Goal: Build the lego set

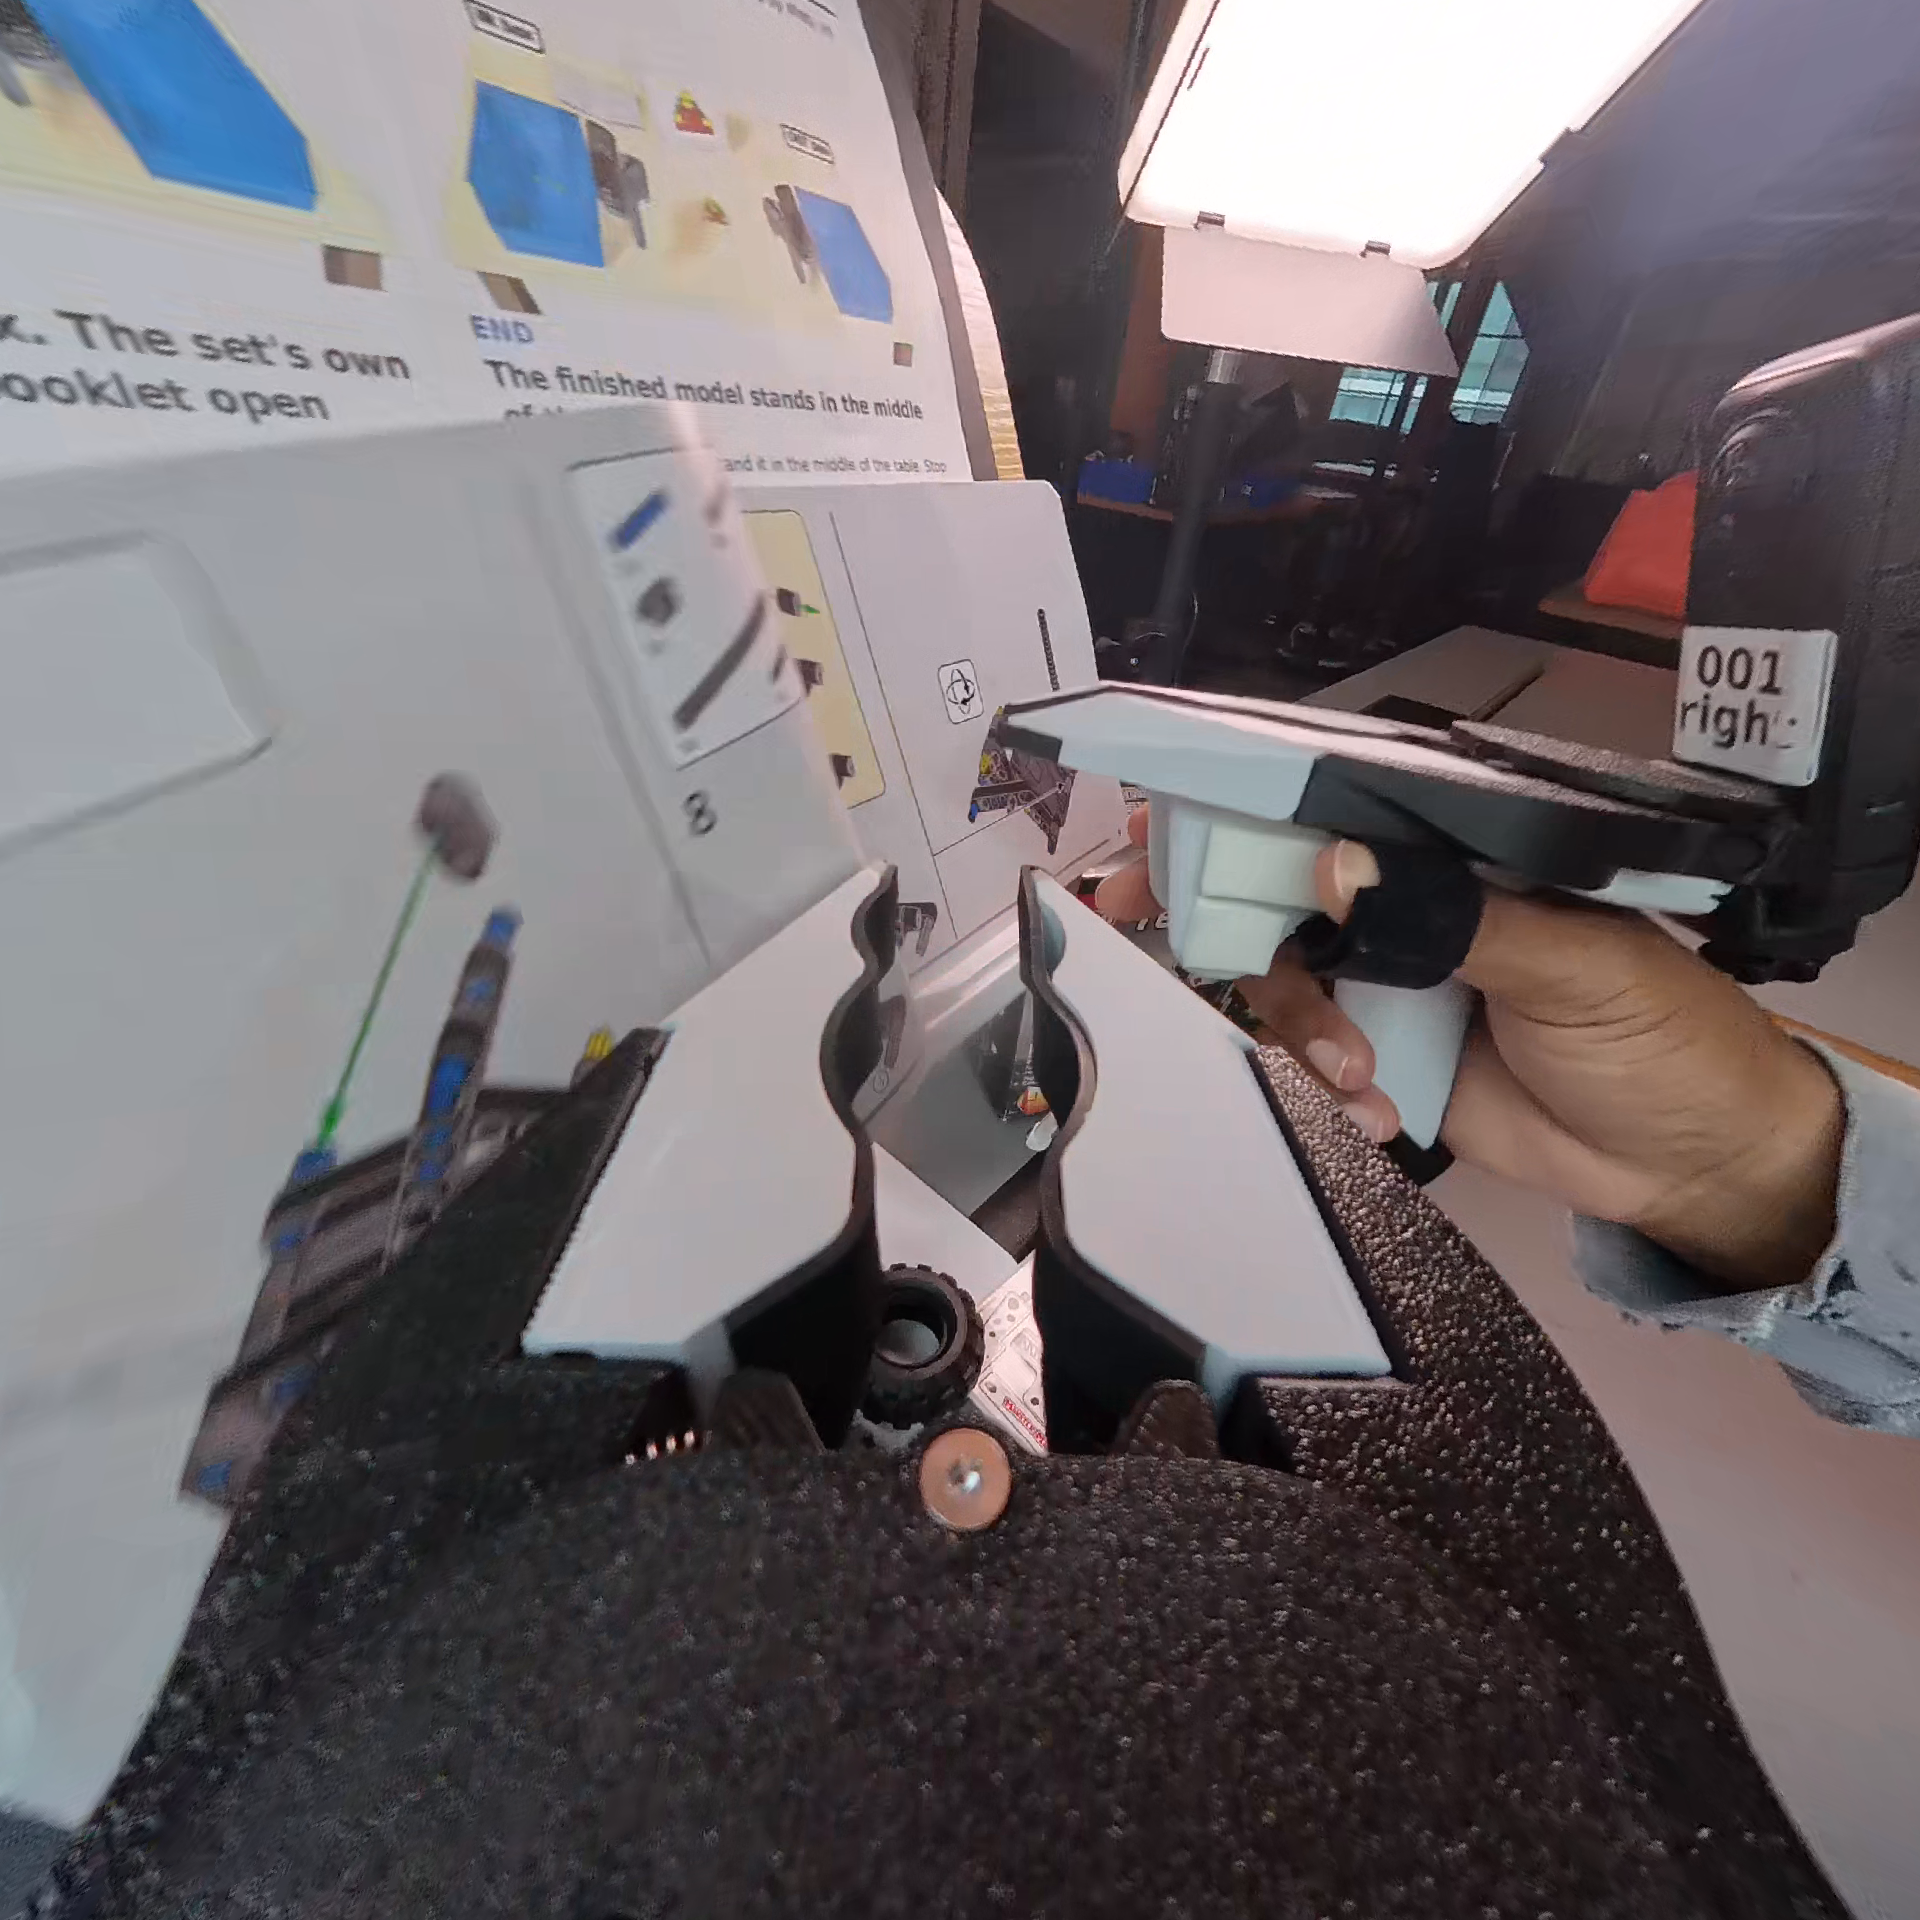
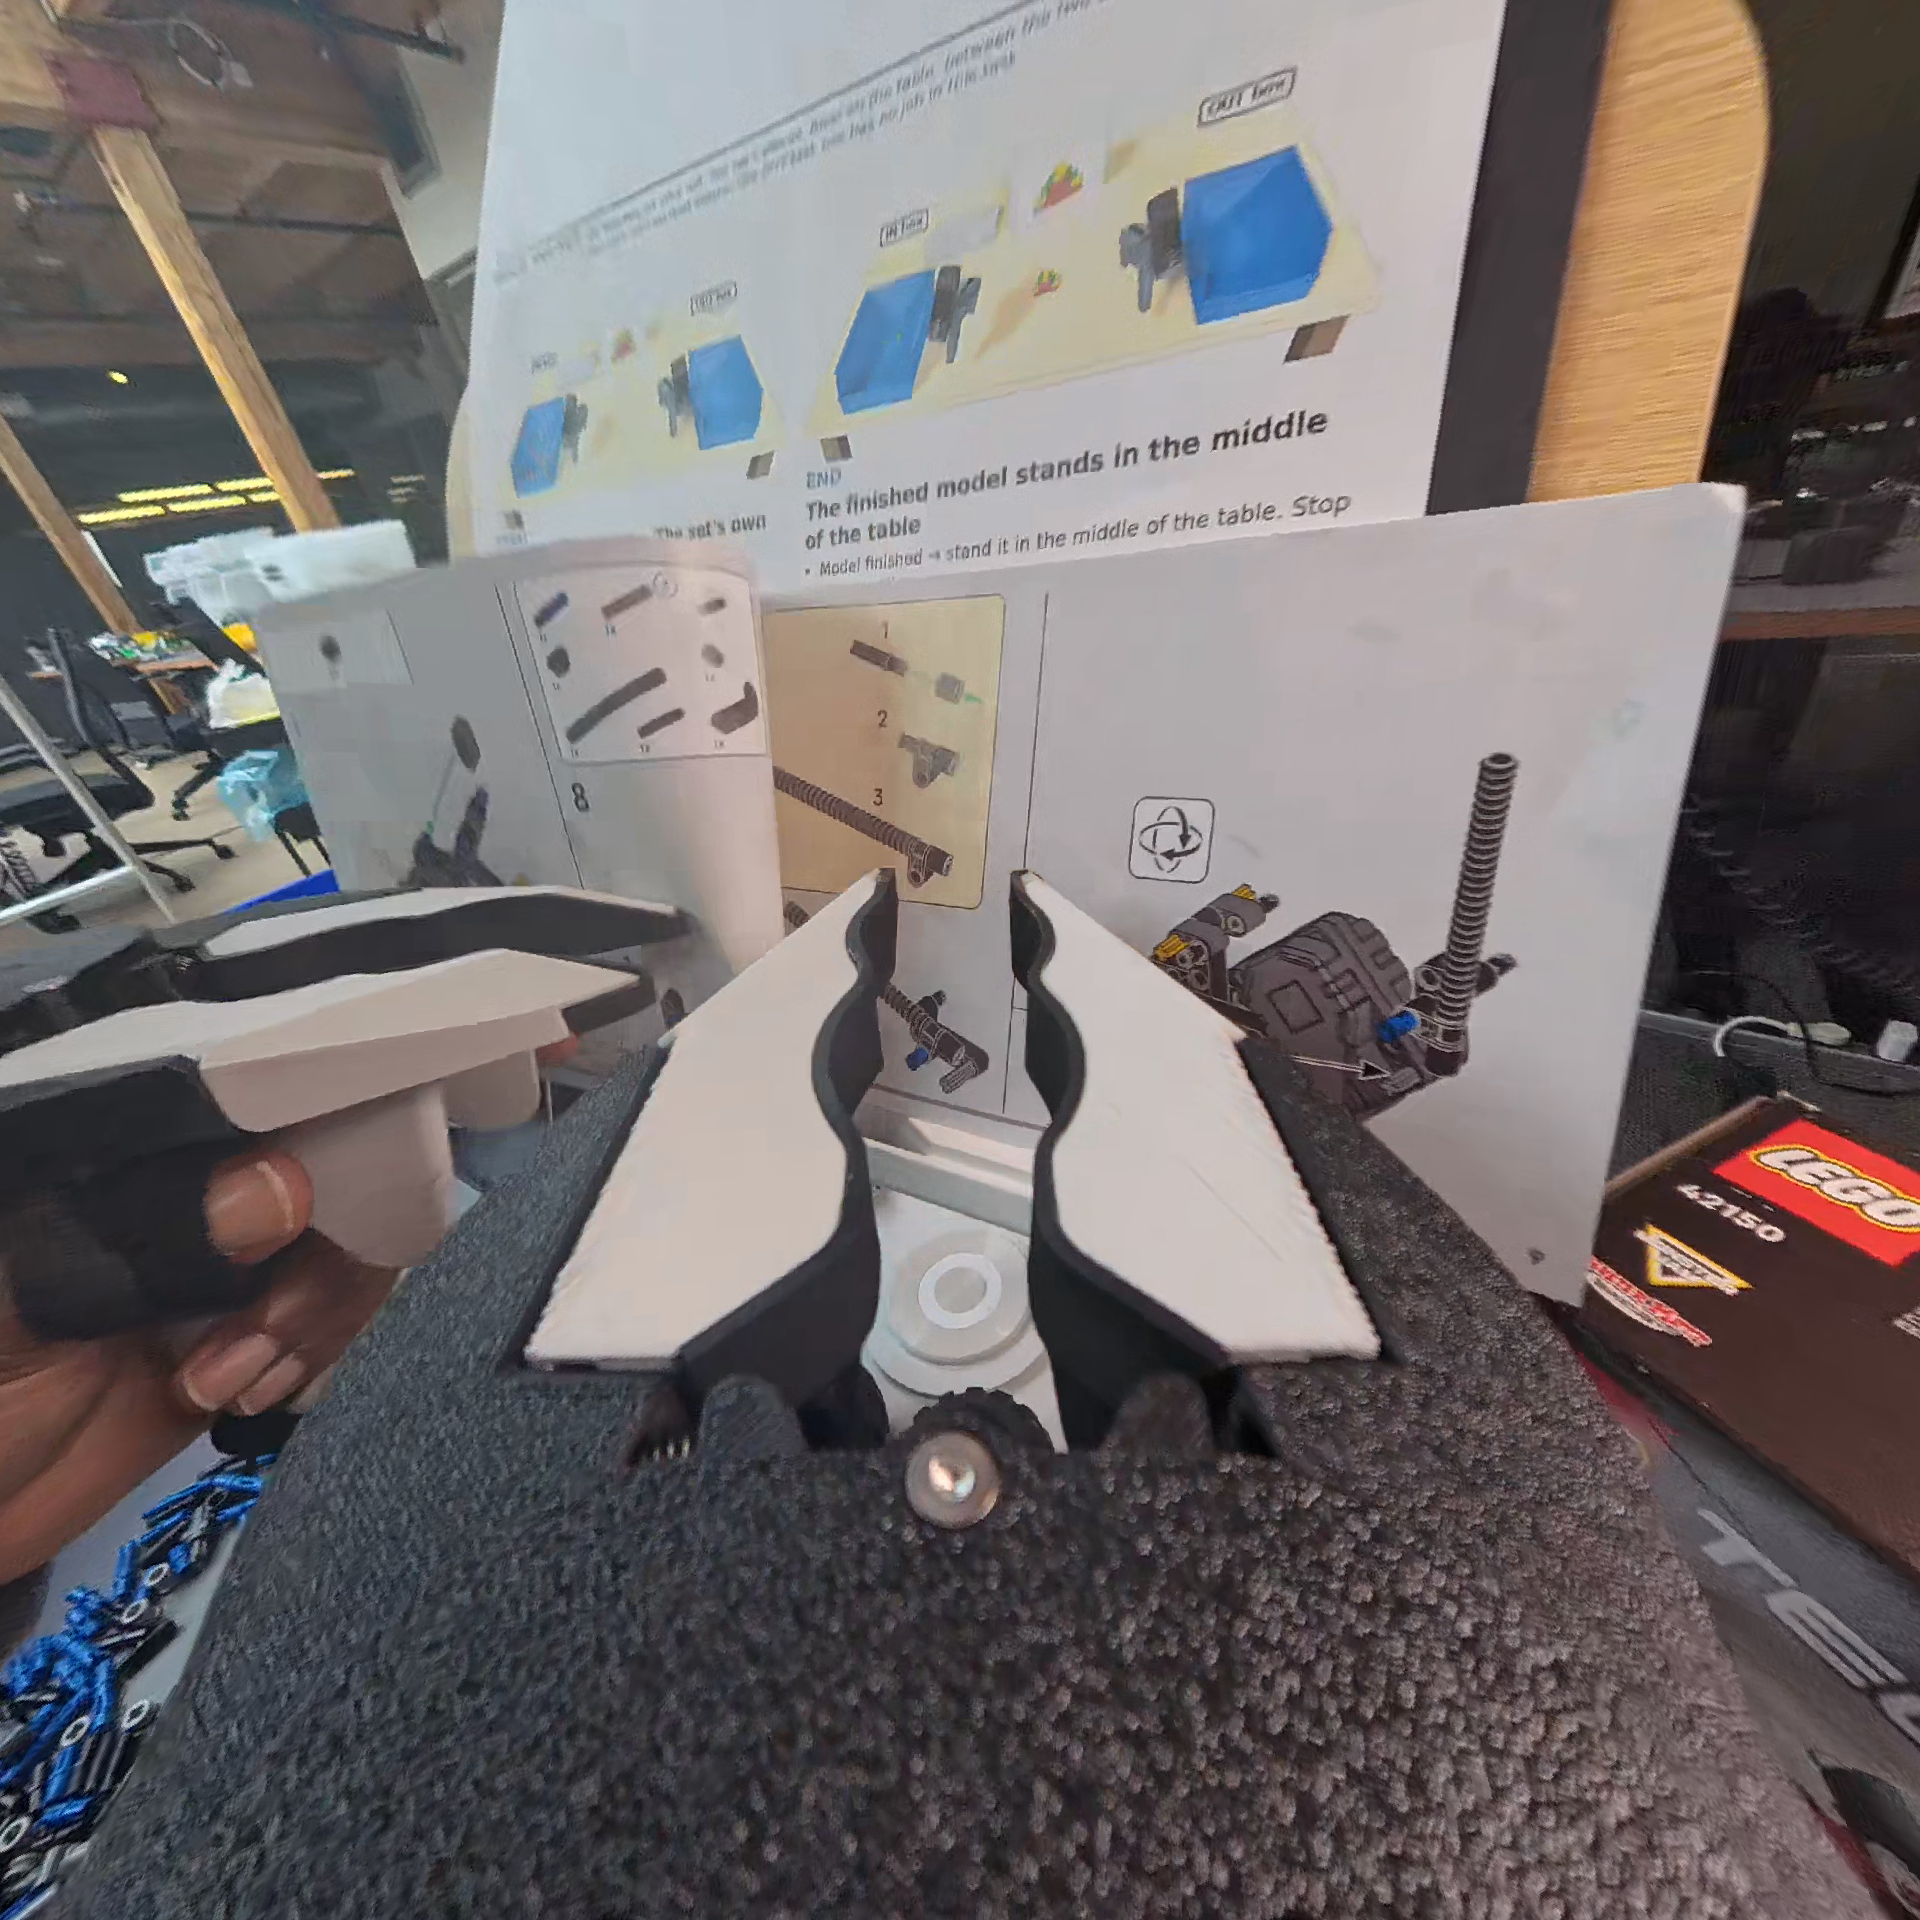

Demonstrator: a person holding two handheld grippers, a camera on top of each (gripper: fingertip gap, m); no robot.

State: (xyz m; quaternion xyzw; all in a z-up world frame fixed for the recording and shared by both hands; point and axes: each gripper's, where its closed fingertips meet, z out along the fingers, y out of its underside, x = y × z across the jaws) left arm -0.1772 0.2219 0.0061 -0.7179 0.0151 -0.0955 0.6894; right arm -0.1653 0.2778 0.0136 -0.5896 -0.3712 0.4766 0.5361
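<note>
Both claws empty before the open booklet

The left claw [image 1: 958, 883] and right claw [image 2: 948, 883] gape wide, empty; the instruction booklet [image 2: 1299, 727] stands just ahead, a black tyre [image 1: 920, 1340] beneath the left claw.

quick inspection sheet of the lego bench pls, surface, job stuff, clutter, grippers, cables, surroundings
surface: pale table, mostly hidden by the grippers
job's things: instruction booklet propped open and upright; printed task sheet standing behind it; black tyre lying below the left gripper; set box at right; blue and black pins piled at lower left
clutter: nothing seen
grippers: left gripper open, empty; right gripper open, empty; both face the booklet, each held by a hand
cables: nothing seen on the bench
surroundings: office chairs, wooden beams, bright ceiling light
</note>
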